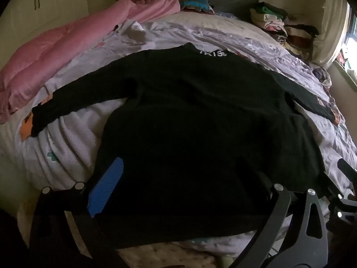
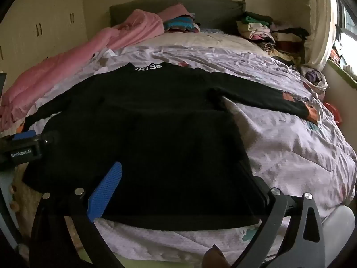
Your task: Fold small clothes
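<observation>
A black long-sleeved top (image 1: pixel 189 116) (image 2: pixel 142 129) lies flat on the bed, sleeves spread to both sides, white lettering at its collar at the far end. My left gripper (image 1: pixel 183 178) hovers wide open over the top's hem, its blue pad (image 1: pixel 104 189) above the cloth near the hem's left corner; the other finger is lost against the black fabric. My right gripper (image 2: pixel 183 178) also stands wide open over the hem, blue pad (image 2: pixel 104 192) at left, dark finger near the hem's right corner. Nothing is gripped. The left gripper's body (image 2: pixel 22 149) shows at the right wrist view's left edge.
The top rests on a crumpled pale lilac printed sheet (image 2: pixel 290 147). A pink quilt (image 1: pixel 51 62) runs along the bed's left side. Stacks of folded clothes (image 2: pixel 267 33) sit at the headboard and far right. Cream cupboards (image 2: pixel 44 29) stand left, a window (image 2: pixel 348 44) right.
</observation>
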Tool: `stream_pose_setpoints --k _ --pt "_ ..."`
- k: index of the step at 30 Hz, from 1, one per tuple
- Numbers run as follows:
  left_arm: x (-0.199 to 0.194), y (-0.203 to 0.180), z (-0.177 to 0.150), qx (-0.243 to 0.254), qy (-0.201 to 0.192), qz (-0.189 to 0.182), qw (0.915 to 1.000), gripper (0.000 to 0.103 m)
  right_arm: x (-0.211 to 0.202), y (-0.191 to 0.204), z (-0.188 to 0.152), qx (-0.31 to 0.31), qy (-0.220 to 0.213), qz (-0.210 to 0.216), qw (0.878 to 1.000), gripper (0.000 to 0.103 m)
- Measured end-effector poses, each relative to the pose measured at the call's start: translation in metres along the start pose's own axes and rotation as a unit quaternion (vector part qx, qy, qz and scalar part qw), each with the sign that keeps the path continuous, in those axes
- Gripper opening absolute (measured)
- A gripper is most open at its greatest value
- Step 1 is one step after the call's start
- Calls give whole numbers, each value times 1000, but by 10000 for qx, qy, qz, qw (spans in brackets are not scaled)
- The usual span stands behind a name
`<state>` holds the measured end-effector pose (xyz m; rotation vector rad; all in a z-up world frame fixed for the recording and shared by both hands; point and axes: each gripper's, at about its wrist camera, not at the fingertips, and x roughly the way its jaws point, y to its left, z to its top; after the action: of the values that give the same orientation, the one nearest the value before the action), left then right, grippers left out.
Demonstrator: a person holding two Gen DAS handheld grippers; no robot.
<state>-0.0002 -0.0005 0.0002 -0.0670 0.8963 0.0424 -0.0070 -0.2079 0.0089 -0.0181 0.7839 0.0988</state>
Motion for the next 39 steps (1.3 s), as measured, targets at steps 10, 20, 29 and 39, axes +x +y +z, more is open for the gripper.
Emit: stream_pose_setpoints --k 10,20,29,39 --pt "1 2 0 -31 -20 -67 10000 95 5 10 7 -180 14 -55 9998 99" --pt "-6 2 5 -51 -41 -66 10000 95 -1 17 3 -253 -60 8 9997 99" --pt "-6 2 4 -54 -56 -68 9999 95 -1 17 2 -254 -63 7 9997 99" --pt "-7 3 4 -59 -66 -69 9999 95 -1 18 2 -256 -73 5 9996 99"
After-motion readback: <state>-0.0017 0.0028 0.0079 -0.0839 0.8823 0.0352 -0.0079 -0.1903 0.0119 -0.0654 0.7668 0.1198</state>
